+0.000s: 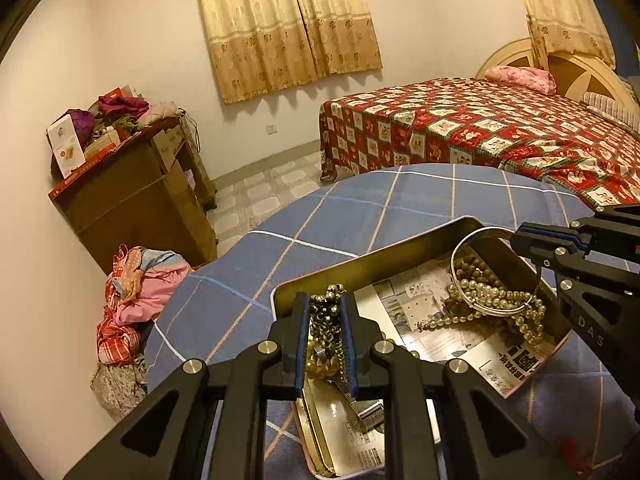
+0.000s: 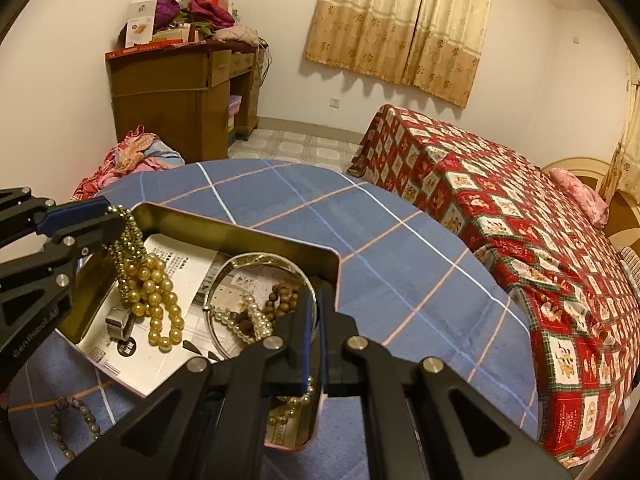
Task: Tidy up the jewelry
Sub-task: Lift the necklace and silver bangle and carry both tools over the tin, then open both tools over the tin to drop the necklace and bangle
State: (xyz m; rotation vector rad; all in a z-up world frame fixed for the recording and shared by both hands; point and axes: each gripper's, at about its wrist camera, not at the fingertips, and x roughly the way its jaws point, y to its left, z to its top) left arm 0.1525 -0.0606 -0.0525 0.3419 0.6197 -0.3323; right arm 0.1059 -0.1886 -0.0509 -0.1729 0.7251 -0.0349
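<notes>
A metal tin [image 1: 380, 252] [image 2: 240, 232] lined with newspaper sits on the blue checked table. My left gripper [image 1: 325, 300] [image 2: 110, 210] is shut on a small-bead metallic necklace [image 1: 326, 312] [image 2: 126, 240], which hangs into the tin with gold pearl strands [image 2: 158, 304]. My right gripper [image 2: 316, 292] [image 1: 516, 236] is shut on a silver bangle [image 1: 480, 236] [image 2: 256, 258], held tilted over the tin. White pearls [image 1: 488, 300] and brown wooden beads [image 2: 284, 296] lie under the bangle.
A grey bead bracelet [image 2: 72, 424] lies on the table cloth [image 2: 320, 208] outside the tin. A metal clasp piece [image 2: 118, 322] lies in the tin. Behind are a red patterned bed [image 1: 480, 128], a wooden desk [image 2: 180, 92] and a clothes pile [image 1: 136, 296].
</notes>
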